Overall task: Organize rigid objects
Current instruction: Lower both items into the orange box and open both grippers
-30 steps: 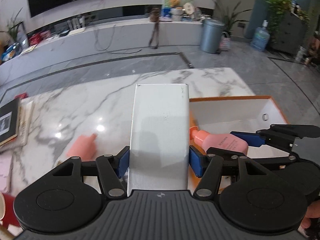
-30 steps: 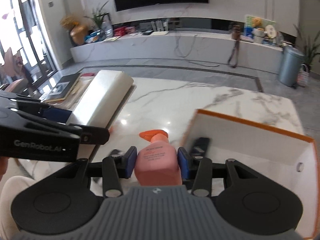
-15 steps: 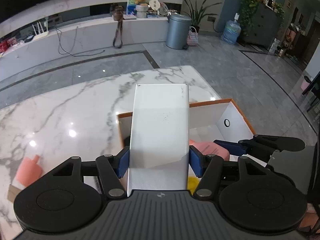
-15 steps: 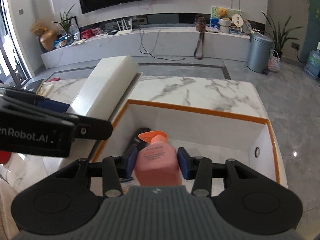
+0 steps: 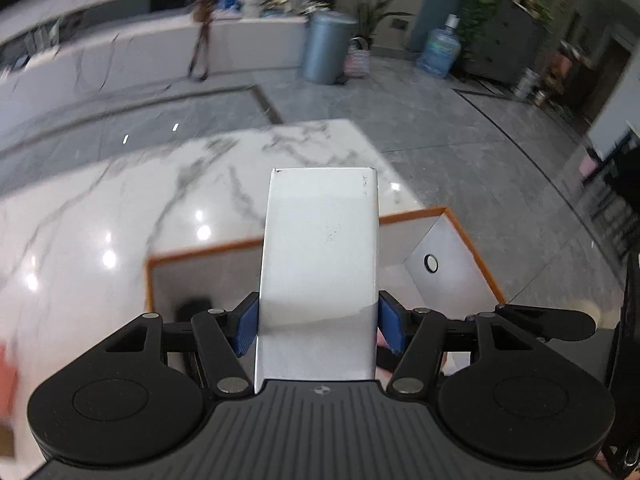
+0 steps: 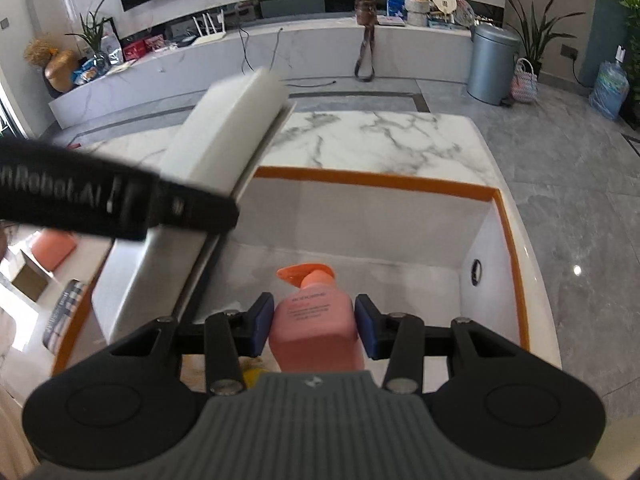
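Note:
My left gripper [image 5: 318, 326] is shut on a long white box [image 5: 320, 256] and holds it over the left part of an orange-rimmed white bin [image 5: 472, 244]. The white box also shows in the right wrist view [image 6: 228, 144], with the left gripper's black body [image 6: 100, 196] across it. My right gripper [image 6: 314, 326] is shut on a pink pump bottle [image 6: 314, 326] with an orange nozzle, held inside the bin [image 6: 376, 182] above its floor. A dark object [image 5: 194, 308] lies in the bin's left corner.
The bin stands on a white marble table [image 5: 120, 208] near its right edge. A pink item [image 6: 54, 246], a cardboard piece [image 6: 28, 280] and a striped object [image 6: 64, 312] lie to the bin's left. Grey floor [image 6: 580, 184] lies beyond the table.
Both grippers have moved right and forward over the bin with their loads. The pink bottle has sunk lower inside the bin. The left view is blurred from motion.

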Action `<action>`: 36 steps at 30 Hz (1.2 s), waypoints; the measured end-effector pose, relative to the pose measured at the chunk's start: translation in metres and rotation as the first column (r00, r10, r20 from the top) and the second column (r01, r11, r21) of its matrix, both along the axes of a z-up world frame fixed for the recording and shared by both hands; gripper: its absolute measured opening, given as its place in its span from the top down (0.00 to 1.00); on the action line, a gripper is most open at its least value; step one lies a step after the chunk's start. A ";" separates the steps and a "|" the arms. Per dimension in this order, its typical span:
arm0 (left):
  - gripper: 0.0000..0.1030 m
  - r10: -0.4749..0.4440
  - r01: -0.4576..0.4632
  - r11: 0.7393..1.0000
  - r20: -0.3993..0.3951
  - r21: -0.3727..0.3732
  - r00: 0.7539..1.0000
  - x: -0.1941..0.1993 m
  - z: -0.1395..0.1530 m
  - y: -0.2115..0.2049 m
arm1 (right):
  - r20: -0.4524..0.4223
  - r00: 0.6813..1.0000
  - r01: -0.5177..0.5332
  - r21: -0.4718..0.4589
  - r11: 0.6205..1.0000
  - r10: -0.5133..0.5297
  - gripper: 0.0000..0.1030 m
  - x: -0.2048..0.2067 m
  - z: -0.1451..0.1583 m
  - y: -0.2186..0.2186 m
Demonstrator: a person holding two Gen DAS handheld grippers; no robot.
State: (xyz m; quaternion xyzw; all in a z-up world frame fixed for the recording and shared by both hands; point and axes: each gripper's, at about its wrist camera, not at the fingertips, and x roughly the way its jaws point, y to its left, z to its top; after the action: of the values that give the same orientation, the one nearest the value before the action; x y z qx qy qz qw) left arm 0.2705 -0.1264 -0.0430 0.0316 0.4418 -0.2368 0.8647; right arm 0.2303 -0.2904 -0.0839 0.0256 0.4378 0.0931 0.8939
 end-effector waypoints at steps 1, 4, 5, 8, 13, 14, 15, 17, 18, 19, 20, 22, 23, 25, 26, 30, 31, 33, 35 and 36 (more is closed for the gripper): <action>0.32 -0.024 0.023 0.999 0.023 0.024 0.999 0.001 0.000 -0.006 | -0.004 1.000 0.002 -0.003 1.000 -0.002 0.57 0.002 -0.002 -0.002; 0.32 -0.119 0.109 0.986 0.081 0.123 0.990 0.005 -0.004 -0.026 | -0.024 1.000 0.005 -0.011 1.000 -0.005 0.57 0.009 -0.010 -0.010; 0.32 -0.150 0.136 0.979 0.086 0.154 0.985 0.006 -0.008 -0.031 | -0.030 1.000 0.004 -0.014 1.000 -0.005 0.57 0.010 -0.012 -0.012; 0.32 -0.235 0.213 0.951 0.077 0.226 0.969 0.008 -0.021 -0.042 | -0.043 0.999 0.003 -0.020 1.000 -0.004 0.57 0.012 -0.017 -0.017; 0.32 -0.401 0.345 0.861 0.081 0.373 0.913 0.006 -0.043 -0.053 | -0.074 0.997 0.001 -0.024 1.000 -0.002 0.57 0.013 -0.024 -0.021; 0.32 -0.432 0.370 0.838 0.075 0.401 0.899 0.005 -0.047 -0.056 | -0.087 0.996 0.009 -0.029 1.000 -0.011 0.57 0.015 -0.027 -0.022; 0.32 -0.458 0.391 0.819 0.069 0.421 0.886 0.003 -0.051 -0.057 | -0.096 0.995 0.016 -0.032 0.999 -0.019 0.57 0.018 -0.029 -0.023; 0.32 -0.493 0.422 0.789 0.051 0.447 0.869 0.004 -0.060 -0.062 | -0.111 0.993 0.028 -0.030 0.999 -0.031 0.57 0.022 -0.034 -0.025; 0.32 -0.502 0.432 0.779 0.040 0.455 0.864 0.004 -0.065 -0.065 | -0.117 0.993 0.031 -0.030 0.999 -0.034 0.57 0.023 -0.035 -0.025; 0.32 -0.508 0.440 0.773 0.031 0.458 0.861 0.006 -0.069 -0.066 | -0.124 0.992 0.033 -0.029 0.999 -0.037 0.57 0.025 -0.037 -0.026; 0.32 -0.517 0.446 0.767 0.032 0.461 0.855 0.006 -0.072 -0.067 | -0.128 0.991 0.033 -0.026 0.999 -0.036 0.57 0.026 -0.038 -0.025; 0.33 -0.531 0.455 0.751 0.028 0.478 0.847 0.005 -0.076 -0.071 | -0.135 0.990 0.029 -0.022 0.999 -0.031 0.57 0.027 -0.040 -0.024; 0.33 -0.529 0.456 0.749 0.020 0.481 0.848 0.006 -0.079 -0.071 | -0.139 0.990 0.027 -0.024 0.999 -0.030 0.57 0.028 -0.041 -0.024; 0.33 -0.533 0.463 0.745 0.010 0.480 0.846 0.008 -0.084 -0.072 | -0.142 0.989 0.028 -0.024 0.999 -0.031 0.57 0.028 -0.043 -0.023; 0.33 -0.531 0.465 0.745 0.003 0.478 0.847 0.009 -0.086 -0.072 | -0.145 0.989 0.028 -0.029 0.999 -0.031 0.57 0.028 -0.045 -0.022; 0.33 -0.523 0.456 0.744 0.002 0.488 0.852 0.010 -0.090 -0.070 | -0.157 0.987 0.031 -0.019 0.999 -0.033 0.57 0.027 -0.048 -0.021; 0.33 -0.520 0.452 0.744 0.002 0.492 0.854 0.010 -0.091 -0.070 | -0.156 0.987 0.028 -0.021 0.999 -0.031 0.57 0.027 -0.048 -0.020; 0.33 -0.516 0.447 0.745 0.003 0.495 0.857 0.012 -0.092 -0.070 | -0.155 0.988 0.023 -0.023 0.999 -0.026 0.57 0.028 -0.047 -0.019; 0.32 -0.515 0.446 0.746 0.004 0.494 0.857 0.012 -0.091 -0.070 | -0.157 0.987 0.021 -0.025 0.999 -0.025 0.57 0.029 -0.048 -0.018; 0.31 -0.513 0.444 0.747 0.003 0.494 0.859 0.012 -0.091 -0.069 | -0.158 0.987 0.022 -0.026 0.999 -0.025 0.57 0.030 -0.048 -0.018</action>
State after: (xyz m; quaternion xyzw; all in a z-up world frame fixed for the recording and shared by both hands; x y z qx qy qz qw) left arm 0.2829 -0.1959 -0.1340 0.3720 0.4018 -0.3317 0.7682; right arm 0.2599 -0.3087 -0.1321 0.0274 0.5080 0.0750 0.8576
